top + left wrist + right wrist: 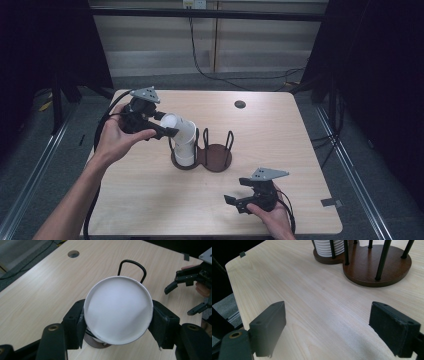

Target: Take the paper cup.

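Two hand-held grippers are over a light wooden table (280,130) in the high view. The left gripper (165,127), held in the person's left hand (117,140), is at the table's left-centre, its jaws clamped on the sides of a white cup (181,131). That cup is tilted, its mouth turned toward the gripper, at the top of a stack of white cups (184,152) seated in the left ring of a dark brown two-ring holder (216,159) with black wire uprights. The holder's right ring is bare. The right gripper (239,202), in the right hand (272,215), is near the table's front edge, well apart from the holder, jaws spread with nothing between them. A round cable hole (240,104) is toward the far edge.

Left gripper view: the white cup (118,310) faces the camera mouth-on, a jaw pressed against each side of its rim. A black wire loop (132,267) of the holder rises behind it. The right gripper (186,283) appears at the far right, jaws apart. The table's cable hole (73,253) lies at upper left.

Right gripper view: both black jaws stand wide apart over bare tabletop (312,305). Beyond them is the holder's brown base (372,267) with its uprights, and the ribbed lower part of the cup stack (329,247) in the farther ring.
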### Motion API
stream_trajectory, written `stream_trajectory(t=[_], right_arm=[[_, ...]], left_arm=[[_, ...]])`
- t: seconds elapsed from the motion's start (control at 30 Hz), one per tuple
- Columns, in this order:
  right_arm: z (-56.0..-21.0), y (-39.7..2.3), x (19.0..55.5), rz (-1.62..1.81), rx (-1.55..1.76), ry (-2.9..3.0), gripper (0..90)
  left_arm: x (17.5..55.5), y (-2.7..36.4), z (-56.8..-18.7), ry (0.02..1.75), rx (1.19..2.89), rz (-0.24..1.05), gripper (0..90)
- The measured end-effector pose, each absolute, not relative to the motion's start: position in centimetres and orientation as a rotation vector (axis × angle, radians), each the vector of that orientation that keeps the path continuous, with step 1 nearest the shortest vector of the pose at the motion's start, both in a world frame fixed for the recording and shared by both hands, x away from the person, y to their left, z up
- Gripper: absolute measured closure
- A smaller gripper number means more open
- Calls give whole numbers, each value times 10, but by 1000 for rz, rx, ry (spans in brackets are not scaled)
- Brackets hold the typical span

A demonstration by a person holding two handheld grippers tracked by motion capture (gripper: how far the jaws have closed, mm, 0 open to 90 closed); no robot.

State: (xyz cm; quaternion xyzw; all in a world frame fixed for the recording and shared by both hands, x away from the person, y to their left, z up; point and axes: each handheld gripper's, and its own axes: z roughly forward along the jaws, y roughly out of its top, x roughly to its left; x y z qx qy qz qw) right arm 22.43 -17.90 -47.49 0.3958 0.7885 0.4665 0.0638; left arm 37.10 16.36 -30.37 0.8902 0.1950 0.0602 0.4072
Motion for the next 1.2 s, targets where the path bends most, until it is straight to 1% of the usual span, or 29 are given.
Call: stream_trajectory(t=[0.17, 0.4, 0.5, 0.63, 0.77, 1.2], right_arm=[[-475, -179, 224, 1411, 1191, 2385, 137], [-475, -178, 225, 1422, 1183, 2393, 136], [-475, -178, 224, 1427, 1179, 2393, 137], [-474, -178, 224, 1432, 1177, 2387, 137], [-474, -178, 224, 1438, 1170, 2387, 136], [-471, -178, 223, 1489, 1129, 2391, 138]], left_arm=[[366, 170, -305, 464, 2211, 151, 373], [357, 173, -303, 449, 2170, 204, 374], [355, 172, -304, 447, 2167, 206, 373], [350, 175, -305, 435, 2128, 179, 373], [345, 176, -309, 422, 2139, 189, 372], [327, 174, -322, 375, 2146, 137, 370]])
